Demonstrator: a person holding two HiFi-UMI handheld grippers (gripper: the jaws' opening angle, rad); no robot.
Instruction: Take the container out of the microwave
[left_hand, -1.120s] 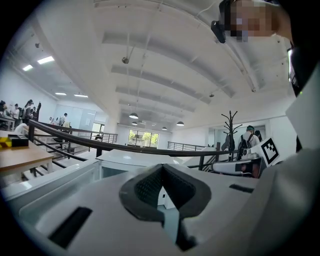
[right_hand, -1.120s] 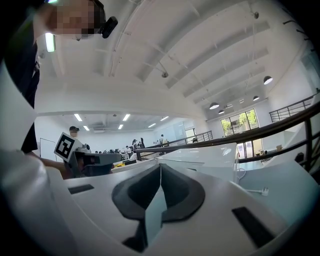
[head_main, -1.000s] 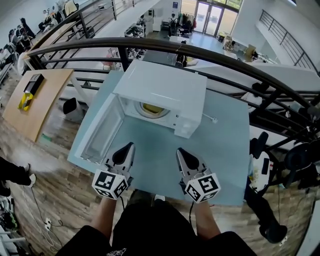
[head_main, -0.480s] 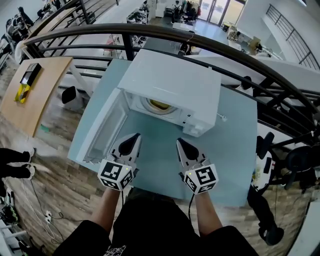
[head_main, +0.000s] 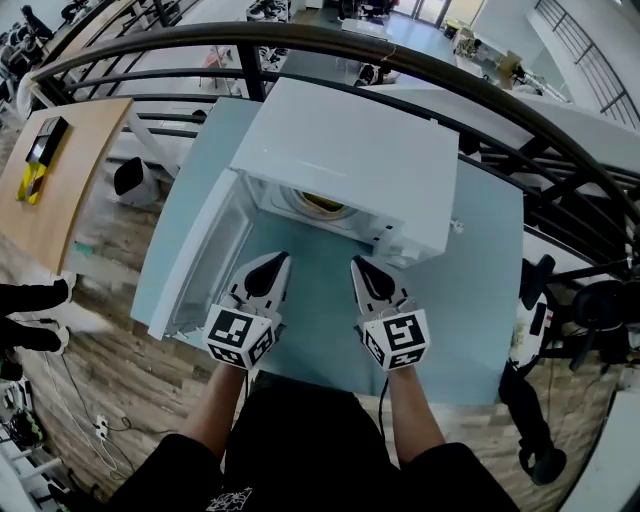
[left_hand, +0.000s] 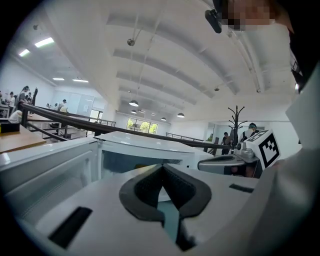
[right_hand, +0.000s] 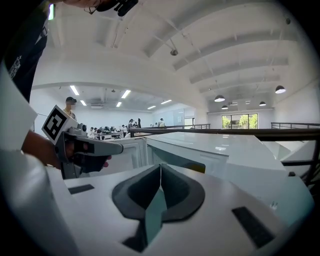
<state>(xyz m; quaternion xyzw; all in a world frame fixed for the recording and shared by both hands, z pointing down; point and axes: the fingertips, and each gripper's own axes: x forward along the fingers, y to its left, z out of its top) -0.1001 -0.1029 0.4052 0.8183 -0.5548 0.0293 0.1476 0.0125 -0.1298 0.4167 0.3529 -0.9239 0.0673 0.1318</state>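
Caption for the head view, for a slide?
Left claw and right claw, both shut and empty, poised before the open microwave; container inside.

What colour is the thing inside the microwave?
Yellow. The container shows best in the head view.

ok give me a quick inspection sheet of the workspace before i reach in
surface: light blue table, carrying the microwave.
job's things: white microwave, door swung open to the left; yellow container inside, untouched.
clutter: nothing seen on the table.
grippers: left gripper and right gripper hover before the opening, jaws together, empty.
cables: what looks like a thin white cord by the microwave's right side.
surroundings: black railing behind, wooden desk to the left, open hall beyond.
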